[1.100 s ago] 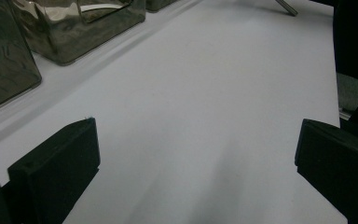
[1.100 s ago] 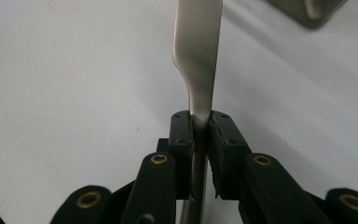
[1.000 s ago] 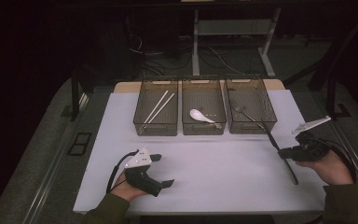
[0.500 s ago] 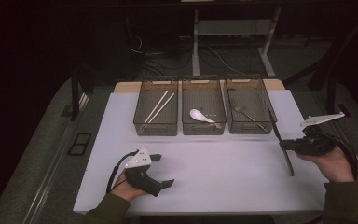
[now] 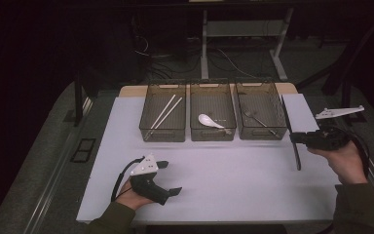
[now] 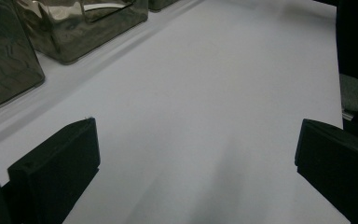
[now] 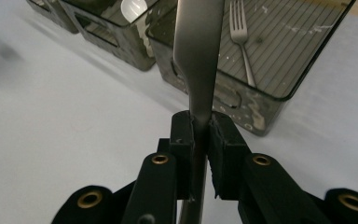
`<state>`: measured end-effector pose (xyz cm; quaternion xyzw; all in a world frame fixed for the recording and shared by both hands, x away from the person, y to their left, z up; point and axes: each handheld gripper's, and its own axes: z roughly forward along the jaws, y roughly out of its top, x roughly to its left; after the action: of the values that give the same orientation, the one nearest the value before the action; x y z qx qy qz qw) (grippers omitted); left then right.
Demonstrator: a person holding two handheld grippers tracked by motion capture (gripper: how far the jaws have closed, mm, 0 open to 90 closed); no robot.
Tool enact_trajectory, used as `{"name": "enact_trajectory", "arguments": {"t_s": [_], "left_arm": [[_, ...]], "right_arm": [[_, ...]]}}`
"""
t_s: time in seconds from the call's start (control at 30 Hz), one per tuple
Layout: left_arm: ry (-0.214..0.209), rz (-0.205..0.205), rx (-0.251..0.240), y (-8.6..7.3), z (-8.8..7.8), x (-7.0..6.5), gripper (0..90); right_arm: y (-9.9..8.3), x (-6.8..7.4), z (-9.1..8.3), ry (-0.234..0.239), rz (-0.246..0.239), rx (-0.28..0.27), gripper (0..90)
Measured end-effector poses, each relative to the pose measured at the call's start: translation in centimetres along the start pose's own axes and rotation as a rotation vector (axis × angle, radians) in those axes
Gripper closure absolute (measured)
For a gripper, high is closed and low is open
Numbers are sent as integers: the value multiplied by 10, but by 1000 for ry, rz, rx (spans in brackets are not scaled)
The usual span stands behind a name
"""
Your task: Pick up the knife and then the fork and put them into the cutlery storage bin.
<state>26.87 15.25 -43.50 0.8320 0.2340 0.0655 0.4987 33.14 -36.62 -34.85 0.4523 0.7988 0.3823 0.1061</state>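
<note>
The right gripper (image 7: pixel 200 126) clamps a metal utensil, probably a knife (image 7: pixel 196 51), above the table (image 5: pixel 224 170) beside the right bin (image 5: pixel 260 134). The left gripper (image 5: pixel 168 178) rests released, jaws wide.

Counter (image 5: pixel 214 175): white top, pale wooden strip at its far edge.
Floor (image 5: pixel 39 185): grey, dimly lit.
Behind the counter: metal frame legs (image 5: pixel 204 44), loose cables (image 5: pixel 233 58) on the floor.
Light: dark room, counter brightest.

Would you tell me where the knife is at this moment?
In the high view, the knife is at the table's right side, clamped in the right tongs, just right of the fork's bin.
</note>
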Motion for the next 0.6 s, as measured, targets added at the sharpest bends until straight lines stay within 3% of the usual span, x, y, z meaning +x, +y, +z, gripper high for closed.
{"name": "enact_trajectory", "arguments": {"t_s": [0.33,0.6], "left_arm": [[3,2,1,0,-1,0,0],[3,4,1,0,-1,1,0]], "right_arm": [[24,-4,2,-19,1,-58,802],[58,-5,8,-42,-11,-80,802]]}}
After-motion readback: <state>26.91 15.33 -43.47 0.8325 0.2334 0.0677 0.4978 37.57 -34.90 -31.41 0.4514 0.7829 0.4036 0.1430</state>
